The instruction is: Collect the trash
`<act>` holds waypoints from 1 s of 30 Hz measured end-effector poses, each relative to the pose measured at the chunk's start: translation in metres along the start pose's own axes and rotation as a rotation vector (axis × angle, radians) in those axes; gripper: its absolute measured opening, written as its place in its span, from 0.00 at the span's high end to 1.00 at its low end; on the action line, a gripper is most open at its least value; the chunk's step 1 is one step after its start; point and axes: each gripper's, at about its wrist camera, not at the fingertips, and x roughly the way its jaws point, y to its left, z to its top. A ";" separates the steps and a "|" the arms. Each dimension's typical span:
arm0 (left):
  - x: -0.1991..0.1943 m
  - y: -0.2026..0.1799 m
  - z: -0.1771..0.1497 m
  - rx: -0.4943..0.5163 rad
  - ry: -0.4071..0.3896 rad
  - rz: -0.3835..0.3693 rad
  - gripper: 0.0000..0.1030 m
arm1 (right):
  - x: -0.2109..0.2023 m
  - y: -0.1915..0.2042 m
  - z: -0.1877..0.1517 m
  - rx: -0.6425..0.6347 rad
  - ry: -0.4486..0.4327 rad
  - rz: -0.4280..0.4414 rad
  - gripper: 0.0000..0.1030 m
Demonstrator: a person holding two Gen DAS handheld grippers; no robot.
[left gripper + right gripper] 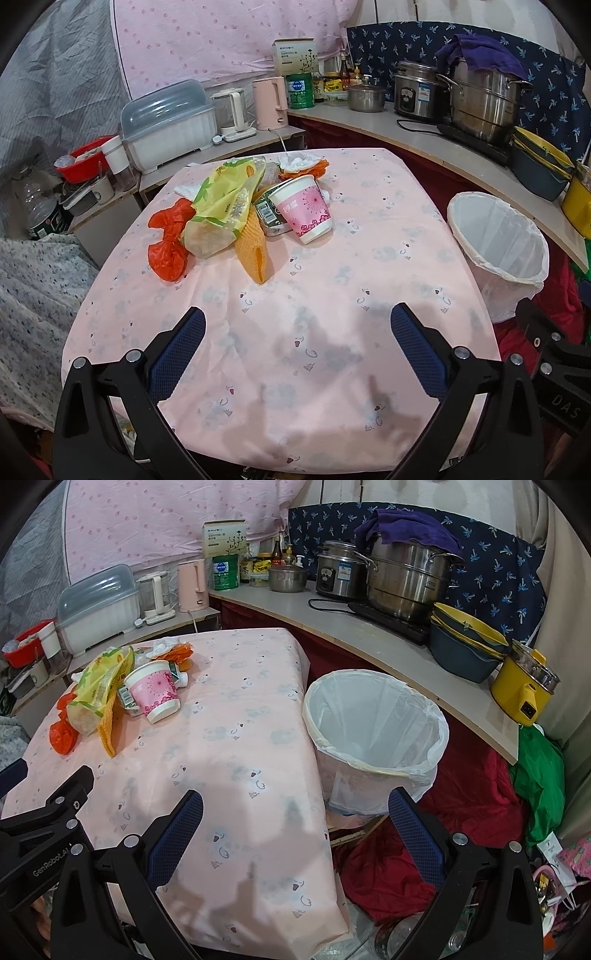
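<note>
A heap of trash lies at the far left of the pink-clothed table: a pink paper cup on its side, a yellow-green plastic bag, a red-orange bag, an orange foam sleeve, a green carton and white tissue. The cup and the yellow-green bag also show in the right wrist view. A bin with a white liner stands right of the table. My left gripper is open and empty over the near table. My right gripper is open and empty over the table's right edge.
A counter runs behind and right, with steel pots, stacked bowls, a yellow cooker, a pink kettle and a dish box. Red cloth and a green bag lie on the floor.
</note>
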 end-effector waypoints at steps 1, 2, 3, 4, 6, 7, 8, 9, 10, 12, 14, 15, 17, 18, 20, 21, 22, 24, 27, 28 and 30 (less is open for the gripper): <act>0.000 0.001 0.000 -0.003 0.000 0.001 0.07 | 0.001 0.001 0.000 0.000 0.001 -0.003 0.07; 0.001 0.001 0.000 -0.006 0.000 0.003 0.07 | 0.001 0.000 0.000 0.000 0.000 -0.004 0.07; 0.001 0.002 0.001 -0.009 -0.001 0.001 0.07 | 0.002 0.002 0.000 0.002 0.000 -0.005 0.07; 0.001 0.003 0.001 -0.013 -0.002 0.003 0.07 | 0.003 0.002 0.001 0.004 0.000 -0.005 0.07; 0.001 0.006 0.002 -0.016 -0.007 0.001 0.07 | 0.004 0.004 0.002 0.006 0.002 -0.006 0.07; 0.001 0.007 0.002 -0.014 -0.010 0.003 0.07 | 0.005 0.005 0.003 0.008 0.002 -0.007 0.07; 0.002 0.007 0.002 -0.011 -0.013 0.006 0.07 | 0.006 0.006 0.004 0.009 0.001 -0.007 0.07; 0.002 0.009 0.003 -0.010 -0.016 0.007 0.07 | 0.006 0.007 0.005 0.010 -0.001 -0.007 0.07; 0.003 0.010 0.003 -0.009 -0.018 0.011 0.07 | 0.006 0.008 0.006 0.009 -0.004 -0.007 0.07; 0.006 0.014 0.006 -0.014 -0.019 0.011 0.07 | 0.007 0.011 0.008 0.008 -0.010 -0.010 0.07; 0.008 0.017 0.008 -0.023 -0.023 0.010 0.07 | 0.009 0.015 0.011 0.004 -0.013 -0.016 0.07; 0.009 0.019 0.010 -0.025 -0.029 0.008 0.07 | 0.010 0.016 0.012 0.004 -0.013 -0.018 0.07; 0.010 0.023 0.012 -0.027 -0.044 0.012 0.07 | 0.012 0.019 0.016 0.003 -0.015 -0.018 0.07; 0.011 0.026 0.014 -0.030 -0.050 0.011 0.07 | 0.012 0.021 0.017 0.001 -0.018 -0.020 0.07; 0.013 0.030 0.017 -0.039 -0.059 0.007 0.07 | 0.014 0.025 0.021 0.000 -0.026 -0.026 0.07; 0.014 0.033 0.018 -0.040 -0.058 0.000 0.07 | 0.015 0.026 0.023 0.001 -0.028 -0.026 0.07; 0.016 0.034 0.019 -0.040 -0.053 0.002 0.07 | 0.016 0.027 0.025 0.004 -0.030 -0.024 0.07; 0.021 0.038 0.020 -0.044 -0.046 -0.002 0.07 | 0.019 0.031 0.028 0.004 -0.028 -0.017 0.07; 0.027 0.046 0.022 -0.048 -0.033 -0.001 0.07 | 0.026 0.042 0.032 -0.014 -0.020 -0.014 0.07; 0.029 0.048 0.023 -0.048 -0.025 -0.001 0.07 | 0.028 0.047 0.033 -0.021 -0.017 -0.012 0.07; 0.035 0.054 0.024 -0.052 -0.010 0.008 0.07 | 0.031 0.055 0.036 -0.031 -0.014 -0.003 0.07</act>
